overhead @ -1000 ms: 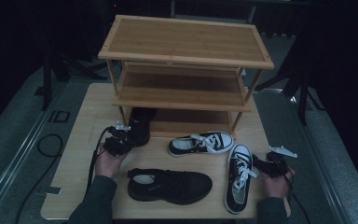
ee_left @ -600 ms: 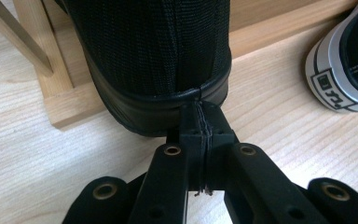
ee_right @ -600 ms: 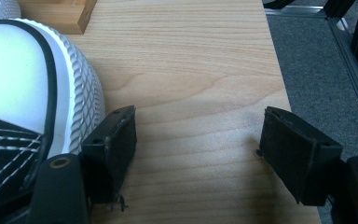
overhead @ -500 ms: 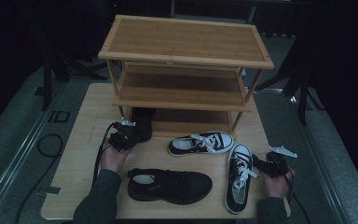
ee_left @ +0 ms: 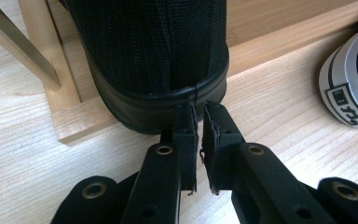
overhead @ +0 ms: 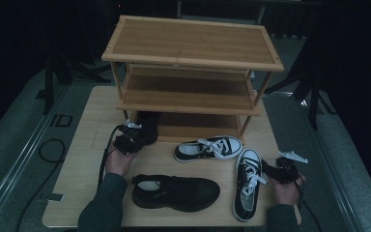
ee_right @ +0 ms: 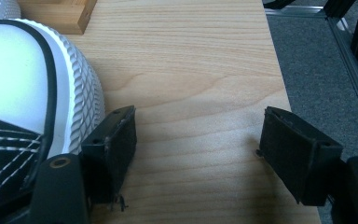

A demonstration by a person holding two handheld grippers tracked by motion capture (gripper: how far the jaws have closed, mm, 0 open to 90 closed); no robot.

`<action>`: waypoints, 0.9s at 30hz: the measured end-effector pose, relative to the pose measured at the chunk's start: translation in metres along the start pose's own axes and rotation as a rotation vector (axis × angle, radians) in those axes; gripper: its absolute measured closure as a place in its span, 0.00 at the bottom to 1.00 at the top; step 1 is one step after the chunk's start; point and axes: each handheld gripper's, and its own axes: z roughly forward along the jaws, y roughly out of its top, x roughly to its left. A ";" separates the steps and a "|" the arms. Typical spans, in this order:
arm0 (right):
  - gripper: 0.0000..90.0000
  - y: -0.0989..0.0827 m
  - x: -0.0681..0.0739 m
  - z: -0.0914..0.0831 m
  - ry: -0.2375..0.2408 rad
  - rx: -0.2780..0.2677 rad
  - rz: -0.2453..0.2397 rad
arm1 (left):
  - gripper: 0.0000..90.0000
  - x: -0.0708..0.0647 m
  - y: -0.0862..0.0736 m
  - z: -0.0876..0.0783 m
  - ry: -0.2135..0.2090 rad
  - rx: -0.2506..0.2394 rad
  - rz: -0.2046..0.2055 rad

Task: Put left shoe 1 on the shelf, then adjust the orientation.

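Meanwhile, little had shifted over the last second. The left hand-held gripper (overhead: 126, 141) had crept from the bare desk (overhead: 77, 159) toward the shelf foot, and its jaws had just been opening: in the left gripper view only a thin slit stood between the pads, with nothing in it, their tips at the rubber heel of the black shoe (ee_left: 154, 60). The right hand-held gripper (overhead: 282, 169) had kept its place at the desk's right edge, jaws wide apart over bare wood, one pad just beside the white ribbed toe of a sneaker (ee_right: 32, 93).

Nearest the person lay a low black shoe (overhead: 176, 192) on its sole, toe pointing right. To its right a black-and-white sneaker (overhead: 247, 186) lay lengthwise, toe away from the person, its laces loose. A little farther on, its mate (overhead: 207, 148) lay crosswise, toe to the right, just in front of the shelf.

Beyond stood the wooden shoe shelf (overhead: 193, 46) with three tiers. The bottom tier held the black shoe (overhead: 147, 126) at its left end, heel out over the front rail, where the left hand-held gripper met it. The rest of that tier and the two tiers above it carried only bare wood.
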 end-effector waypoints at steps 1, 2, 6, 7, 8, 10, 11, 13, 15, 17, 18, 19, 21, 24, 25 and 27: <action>0.30 0.000 0.000 0.000 0.000 0.000 0.000 | 0.92 0.000 -0.001 -0.001 -0.007 -0.002 -0.003; 0.30 0.000 0.000 0.000 0.000 0.000 0.000 | 0.92 0.001 -0.002 -0.002 -0.014 -0.005 -0.006; 0.30 0.000 0.000 0.000 0.000 0.000 -0.001 | 0.87 0.001 -0.004 -0.008 -0.033 -0.007 0.009; 0.30 0.000 0.000 0.000 0.000 0.000 -0.001 | 0.84 0.001 -0.005 -0.010 -0.034 -0.009 0.016; 0.30 0.000 0.000 0.000 0.000 0.000 -0.001 | 0.82 0.000 -0.005 -0.012 -0.028 -0.013 0.021; 0.30 0.000 0.000 0.000 0.000 0.000 -0.001 | 0.80 -0.001 -0.005 -0.017 -0.033 -0.024 0.027; 0.30 0.000 0.000 0.000 0.000 0.000 -0.001 | 0.79 -0.002 -0.005 -0.019 -0.036 -0.027 0.034; 0.30 0.000 0.000 0.000 0.000 0.000 -0.001 | 0.78 -0.004 -0.004 -0.023 -0.041 -0.031 0.044; 0.30 0.000 0.000 0.000 0.000 0.000 -0.001 | 0.76 -0.006 -0.002 -0.027 -0.037 -0.035 0.057; 0.30 0.000 0.000 0.000 0.000 0.000 -0.001 | 0.76 -0.007 -0.002 -0.029 -0.037 -0.037 0.064; 0.30 0.000 0.000 0.000 0.000 0.000 -0.001 | 0.76 -0.009 0.000 -0.030 -0.046 -0.039 0.073; 0.30 0.000 0.000 0.000 0.000 0.000 -0.001 | 0.76 -0.012 0.003 -0.032 -0.053 -0.037 0.093; 0.30 0.000 0.000 0.000 0.000 0.000 -0.001 | 0.77 -0.016 0.005 -0.033 -0.074 -0.041 0.100; 0.30 0.000 0.000 0.000 0.000 0.000 -0.001 | 0.78 -0.021 0.009 -0.033 -0.095 -0.041 0.118; 0.30 0.000 0.000 0.000 0.000 0.000 -0.001 | 0.79 -0.023 0.011 -0.033 -0.106 -0.037 0.128; 0.30 0.000 0.000 0.000 0.000 0.000 -0.001 | 0.84 -0.027 0.013 -0.031 -0.109 -0.030 0.150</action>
